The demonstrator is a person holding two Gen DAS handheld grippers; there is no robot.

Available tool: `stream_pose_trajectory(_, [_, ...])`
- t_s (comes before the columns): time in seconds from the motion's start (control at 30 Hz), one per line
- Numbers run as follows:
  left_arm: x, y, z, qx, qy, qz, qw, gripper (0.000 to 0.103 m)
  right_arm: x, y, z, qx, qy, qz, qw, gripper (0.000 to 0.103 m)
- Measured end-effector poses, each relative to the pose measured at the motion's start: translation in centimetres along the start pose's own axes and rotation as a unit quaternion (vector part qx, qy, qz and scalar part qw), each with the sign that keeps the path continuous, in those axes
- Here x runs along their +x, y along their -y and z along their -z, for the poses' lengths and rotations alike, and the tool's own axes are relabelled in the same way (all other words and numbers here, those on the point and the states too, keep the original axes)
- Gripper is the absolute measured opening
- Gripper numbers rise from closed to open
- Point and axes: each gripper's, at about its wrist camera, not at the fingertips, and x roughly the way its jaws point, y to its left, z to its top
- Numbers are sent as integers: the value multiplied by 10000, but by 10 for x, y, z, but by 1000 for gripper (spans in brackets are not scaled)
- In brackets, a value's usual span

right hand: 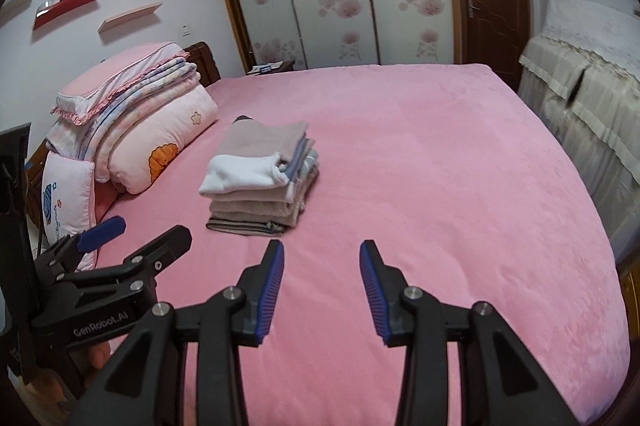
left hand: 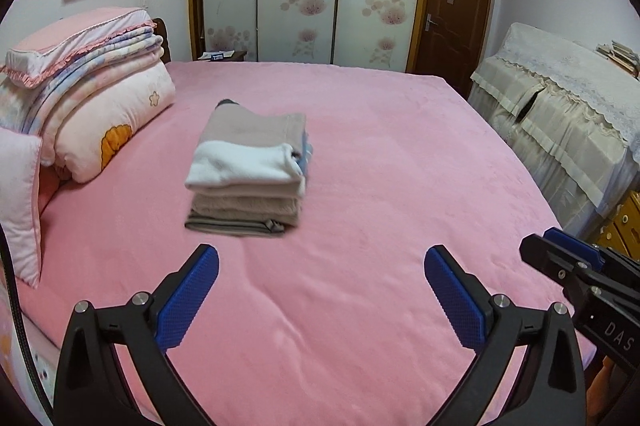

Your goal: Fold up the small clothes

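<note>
The left gripper (left hand: 322,292) has its blue pads spread wide with nothing but pink bedspread (left hand: 380,185) between them. Just to its right, the right gripper (right hand: 322,290) is parted more narrowly and is equally empty. Both hang over the near edge of the bed, clear of the cloth. Farther in, left of the middle, sits the stack of folded clothes (left hand: 246,173), a beige and white piece on top. Beyond it at the far left, folded quilts (left hand: 92,97) are piled up.
</note>
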Motion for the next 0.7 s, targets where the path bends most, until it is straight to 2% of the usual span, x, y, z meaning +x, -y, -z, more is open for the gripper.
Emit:
stream_pose_trajectory(0.13, [-23,18,21,-9,-20,1,10000,102,-27,15,20,72,110,214,9997,40])
stream_pose_trajectory(0.27, [-39,30,37,-102,-77,100,9999,102,-47,29,42,320,199,382,9986,61])
stream_pose_trajectory(0.3, [-43,33,41,-116,-81,145,9998,102,-53,33,50,414,247,422,9979,63])
stream_pose_trajectory(0.43, [-50,45,57,-87,-83,150,9998,102,-63,45,73,544,230,562,9967,63])
stream_pose_trajectory(0.57, [-53,59,70,34,-163,112,9998,102,-63,52,91,631,-11,425,9971,63])
stream_pose_trajectory(0.7, [-56,67,78,153,-141,60,9998,102,-65,54,104,621,-48,554,9965,63])
